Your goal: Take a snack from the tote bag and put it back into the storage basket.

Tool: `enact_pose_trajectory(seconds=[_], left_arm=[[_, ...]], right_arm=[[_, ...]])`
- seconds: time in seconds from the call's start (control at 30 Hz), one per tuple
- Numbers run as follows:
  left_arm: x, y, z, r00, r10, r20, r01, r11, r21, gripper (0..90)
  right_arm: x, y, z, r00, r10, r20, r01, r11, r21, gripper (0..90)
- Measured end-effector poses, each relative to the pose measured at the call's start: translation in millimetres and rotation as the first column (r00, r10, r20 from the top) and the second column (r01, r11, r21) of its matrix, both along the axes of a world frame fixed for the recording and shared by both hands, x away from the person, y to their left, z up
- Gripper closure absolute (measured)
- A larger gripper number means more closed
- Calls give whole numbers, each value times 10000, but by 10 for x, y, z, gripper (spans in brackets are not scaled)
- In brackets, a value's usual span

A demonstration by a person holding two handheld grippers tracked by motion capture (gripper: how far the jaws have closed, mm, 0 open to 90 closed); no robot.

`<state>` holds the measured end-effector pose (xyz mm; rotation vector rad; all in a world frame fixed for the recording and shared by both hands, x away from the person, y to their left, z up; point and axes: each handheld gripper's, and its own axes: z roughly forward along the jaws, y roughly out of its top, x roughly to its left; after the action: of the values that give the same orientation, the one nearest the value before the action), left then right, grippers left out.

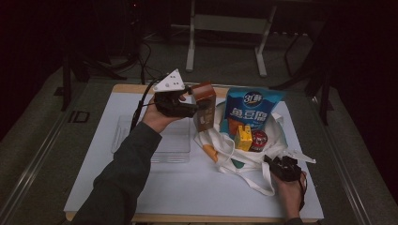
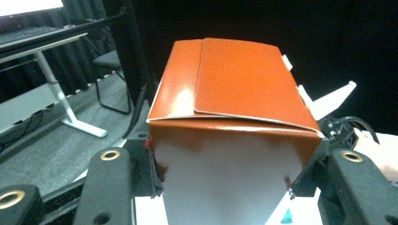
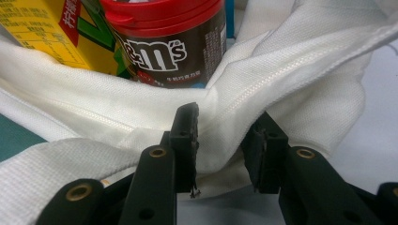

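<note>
black jaws of the right gripper (image 3: 218,140) are seen closest, pinched on a fold of the white cloth bag (image 3: 300,61); the fabric is bunched between the pads and held. what lies under that fold is hidden. behind the fold, a brown m&m's tub (image 3: 173,42) with a red lid is cut off at the top edge, and a yellow carton (image 3: 47,33) beside it is cropped at the corner.

in the high view the right gripper (image 1: 277,164) is found at the bag's (image 1: 244,157) near rim, on the white table (image 1: 187,187). the room beyond is dark and little is made out there. a clear tray (image 1: 173,140) on the table is faint and hard to trace. a blue snack pouch (image 1: 252,108) stands in the bag; its lower part is concealed by the cloth.

the brown box (image 2: 234,117) is gripped between the jaws of the left gripper (image 2: 225,187); the pads are pressed on its two side walls. its top flap is glossy orange-brown, the near face is pale, and its bottom is cut off by the frame. in the high view the box (image 1: 204,105) is held upright above the table, at the bag's left edge, by the left gripper (image 1: 195,108); whether it touches the bag cannot be told.
</note>
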<state>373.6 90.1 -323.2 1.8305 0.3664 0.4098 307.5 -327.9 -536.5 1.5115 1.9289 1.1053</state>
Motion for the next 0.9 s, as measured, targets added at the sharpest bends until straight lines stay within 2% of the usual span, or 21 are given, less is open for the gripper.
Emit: enact_pose_trajectory(seconds=[0.1,0.47,0.9], left_arm=[[-7,62,2,10000,-39,-53,38,10000,-29,429],[-48,229,-16,10000,97,-15,-96,9987,495,429],[-92,387,-18,9998,205,18,-206,9959,884,429]], right_arm=[[0,1,0,10000,-6,-9,6,10000,6,669],[0,1,-1,10000,-8,11,8,10000,-10,669],[-1,1,0,10000,-11,7,11,10000,-4,669]])
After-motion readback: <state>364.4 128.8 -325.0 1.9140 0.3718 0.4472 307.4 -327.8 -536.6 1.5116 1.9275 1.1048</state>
